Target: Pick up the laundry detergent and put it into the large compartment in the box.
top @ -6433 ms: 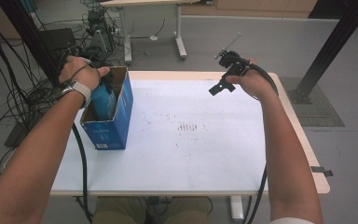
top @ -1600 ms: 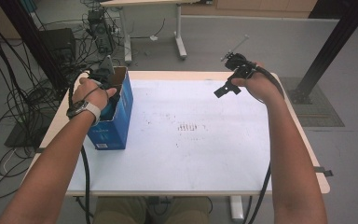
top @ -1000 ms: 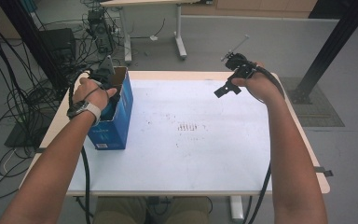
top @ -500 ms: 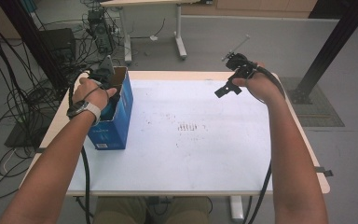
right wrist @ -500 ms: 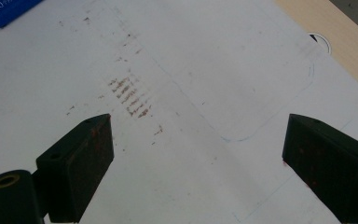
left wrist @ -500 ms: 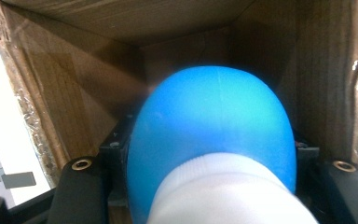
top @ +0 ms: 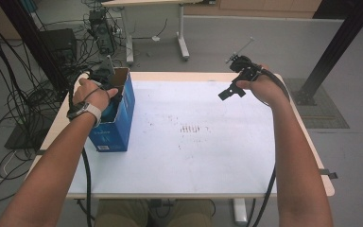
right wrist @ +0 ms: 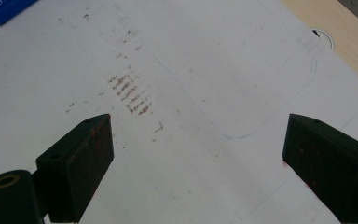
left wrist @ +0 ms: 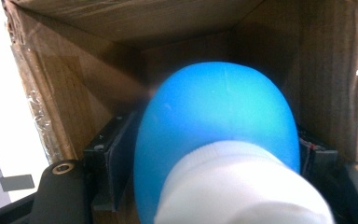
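Currently, left gripper [left wrist: 214, 158] reaches into the blue box [top: 121, 118]; right gripper [right wrist: 198, 163] is held over the white table [top: 208, 156].

At the table's far left, the left hand [top: 92, 94] holds its gripper down inside the open-topped cardboard box. The left gripper view shows both black jaws pinching a blue rounded object [left wrist: 214, 135] with a white part [left wrist: 242, 191] nearest the camera, the brown inner walls all around. At the far right, the right hand [top: 264, 87] holds its gripper above the table, jaws spread wide apart with nothing between, faint brown smudges [right wrist: 130, 93] on the surface below.
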